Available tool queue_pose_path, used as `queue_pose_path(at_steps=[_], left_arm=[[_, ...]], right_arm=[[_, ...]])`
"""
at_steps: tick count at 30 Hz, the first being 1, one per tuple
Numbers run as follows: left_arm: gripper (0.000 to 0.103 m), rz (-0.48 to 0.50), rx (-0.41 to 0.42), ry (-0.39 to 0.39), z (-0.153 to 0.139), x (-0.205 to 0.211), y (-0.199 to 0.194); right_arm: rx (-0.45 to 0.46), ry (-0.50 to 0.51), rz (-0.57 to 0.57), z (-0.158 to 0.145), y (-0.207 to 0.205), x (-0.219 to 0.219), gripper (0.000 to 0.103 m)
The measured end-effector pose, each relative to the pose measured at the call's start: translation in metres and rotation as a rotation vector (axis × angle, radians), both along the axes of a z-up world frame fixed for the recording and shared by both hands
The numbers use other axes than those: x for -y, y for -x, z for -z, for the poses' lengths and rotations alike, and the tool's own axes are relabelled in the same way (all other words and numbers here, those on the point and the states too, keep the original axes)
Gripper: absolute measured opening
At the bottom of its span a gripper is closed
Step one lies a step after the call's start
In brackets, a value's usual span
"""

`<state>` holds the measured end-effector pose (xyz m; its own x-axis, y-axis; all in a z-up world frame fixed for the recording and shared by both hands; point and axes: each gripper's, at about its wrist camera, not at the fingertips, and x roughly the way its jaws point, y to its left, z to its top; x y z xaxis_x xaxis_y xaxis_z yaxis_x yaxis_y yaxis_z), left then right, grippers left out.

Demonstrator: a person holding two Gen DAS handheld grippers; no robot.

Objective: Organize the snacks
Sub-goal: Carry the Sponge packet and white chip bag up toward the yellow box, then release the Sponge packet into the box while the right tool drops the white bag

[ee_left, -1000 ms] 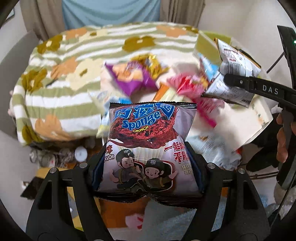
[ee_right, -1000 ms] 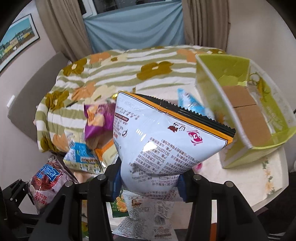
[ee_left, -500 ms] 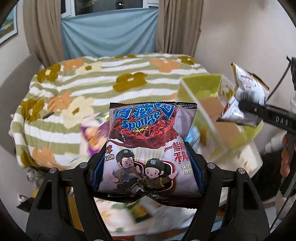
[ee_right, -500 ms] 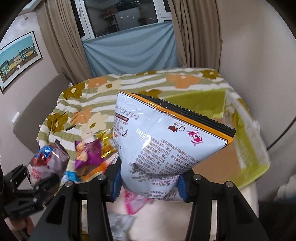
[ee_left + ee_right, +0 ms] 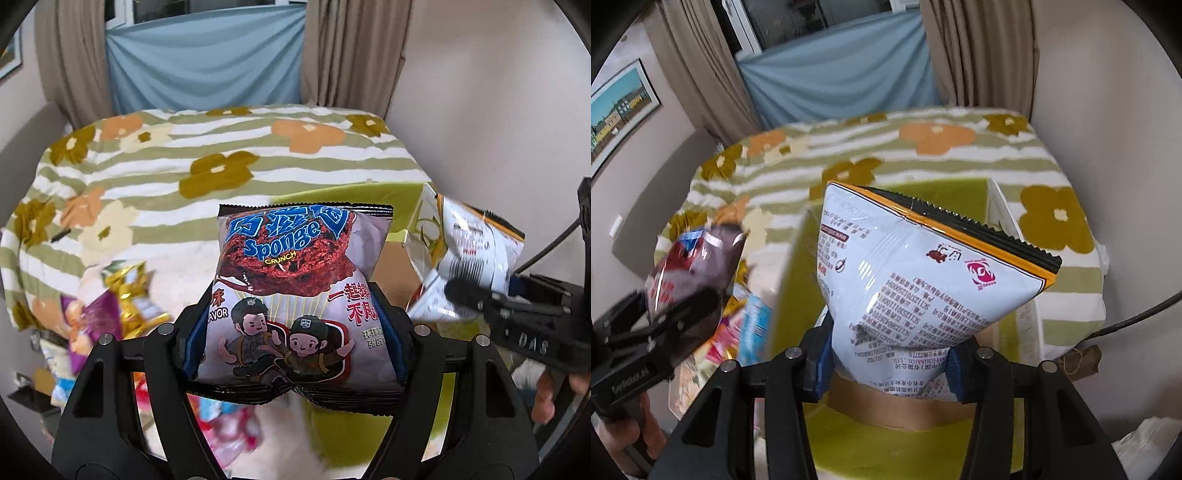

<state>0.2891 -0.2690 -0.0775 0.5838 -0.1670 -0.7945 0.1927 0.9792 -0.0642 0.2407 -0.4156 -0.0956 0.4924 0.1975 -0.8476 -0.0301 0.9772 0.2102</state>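
My left gripper (image 5: 297, 332) is shut on a grey-purple Sponge Crunch bag (image 5: 299, 266), held upright between the blue pads. My right gripper (image 5: 888, 365) is shut on a white snack bag with an orange-black top seal (image 5: 923, 280). That bag hangs over the open yellow-green box (image 5: 792, 302), whose taped brown floor shows below it. In the left wrist view the green box (image 5: 369, 199) lies just behind the Sponge bag, and the white bag (image 5: 476, 251) is blurred at the right. The Sponge bag (image 5: 694, 266) appears blurred left of the box in the right wrist view.
A heap of loose snack packets (image 5: 110, 306) lies left of the box, also seen as blurred packets (image 5: 746, 325). Behind is a bed with a striped floral blanket (image 5: 221, 155). A wall and a black cable (image 5: 1137, 317) are at the right. A person's hand (image 5: 554, 391) holds the right gripper.
Both grippers have swung to the right, away from the snack heap and up to the green box, each still holding its bag. The right one now hangs over the box.
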Motion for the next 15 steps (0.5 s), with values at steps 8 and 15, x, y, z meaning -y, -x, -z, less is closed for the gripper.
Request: queue_pose_path(at_steps=[8, 15], left_arm=[[0.103, 0.024, -0.020, -0.056, 0.027, 0.044, -0.045], [0.103, 0.018, -0.071, -0.024, 0.037, 0.034, -0.034]], right_arm=[[-0.060, -0.016, 0.016, 0.020, -0.004, 0.028, 0.045], [-0.083, -0.018, 0.033, 0.023, -0.002, 0.041, 0.045]])
